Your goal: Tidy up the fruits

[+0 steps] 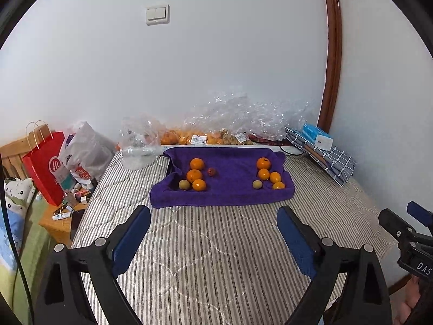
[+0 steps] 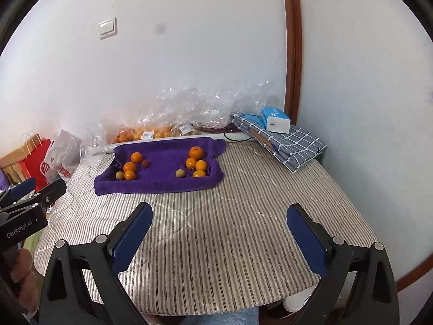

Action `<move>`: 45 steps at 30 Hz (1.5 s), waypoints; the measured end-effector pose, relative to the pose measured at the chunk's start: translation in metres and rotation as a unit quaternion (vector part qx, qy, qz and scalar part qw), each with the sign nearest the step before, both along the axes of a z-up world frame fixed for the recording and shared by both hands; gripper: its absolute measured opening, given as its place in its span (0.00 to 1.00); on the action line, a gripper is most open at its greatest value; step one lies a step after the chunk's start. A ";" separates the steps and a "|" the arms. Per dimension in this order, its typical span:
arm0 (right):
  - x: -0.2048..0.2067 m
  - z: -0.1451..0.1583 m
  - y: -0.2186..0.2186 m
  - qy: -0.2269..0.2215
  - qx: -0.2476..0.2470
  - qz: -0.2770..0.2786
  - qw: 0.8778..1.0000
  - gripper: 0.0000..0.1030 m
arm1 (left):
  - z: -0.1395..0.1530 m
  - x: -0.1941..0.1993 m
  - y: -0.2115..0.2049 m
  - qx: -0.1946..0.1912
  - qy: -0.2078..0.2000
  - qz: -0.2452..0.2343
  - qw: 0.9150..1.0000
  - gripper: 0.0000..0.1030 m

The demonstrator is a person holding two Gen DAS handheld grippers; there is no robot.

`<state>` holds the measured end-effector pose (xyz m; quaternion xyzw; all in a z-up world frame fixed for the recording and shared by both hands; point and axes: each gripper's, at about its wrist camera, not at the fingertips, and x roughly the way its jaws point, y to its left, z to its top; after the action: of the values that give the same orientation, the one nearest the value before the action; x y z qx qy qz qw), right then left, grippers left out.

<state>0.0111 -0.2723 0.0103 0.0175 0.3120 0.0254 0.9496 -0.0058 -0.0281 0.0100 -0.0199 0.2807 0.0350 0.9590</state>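
Observation:
A purple towel [image 1: 230, 192] lies on the striped table, also in the right wrist view [image 2: 162, 181]. On its left are three oranges [image 1: 194, 174], a small red fruit [image 1: 211, 171] and a greenish fruit [image 1: 184, 184]. On its right are several oranges [image 1: 263, 174] and a greenish fruit [image 1: 257, 184]. My left gripper [image 1: 213, 212] is open and empty, hovering short of the towel's near edge. My right gripper [image 2: 219, 211] is open and empty, over the striped cloth nearer than the towel. The right gripper also shows at the left wrist view's right edge [image 1: 406, 227].
Clear plastic bags of oranges [image 1: 189, 136] lie along the wall behind the towel. A folded checked cloth [image 1: 330, 159] with a blue-white box [image 1: 318, 136] sits back right. A red paper bag [image 1: 46, 168] and a grey bag stand left, beside a cluttered wooden stand [image 1: 67, 214].

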 end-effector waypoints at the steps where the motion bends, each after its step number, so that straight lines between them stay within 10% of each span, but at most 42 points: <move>1: -0.001 0.000 0.000 0.000 0.001 0.000 1.000 0.96 | 0.000 0.000 0.001 -0.001 0.000 0.001 1.000 0.92; 45: -0.006 0.001 0.000 -0.001 0.000 0.000 1.000 0.96 | 0.003 -0.008 0.002 -0.007 -0.004 0.007 1.000 0.92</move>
<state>0.0055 -0.2725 0.0115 0.0180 0.3110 0.0254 0.9499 -0.0138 -0.0256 0.0126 -0.0287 0.2773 0.0395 0.9596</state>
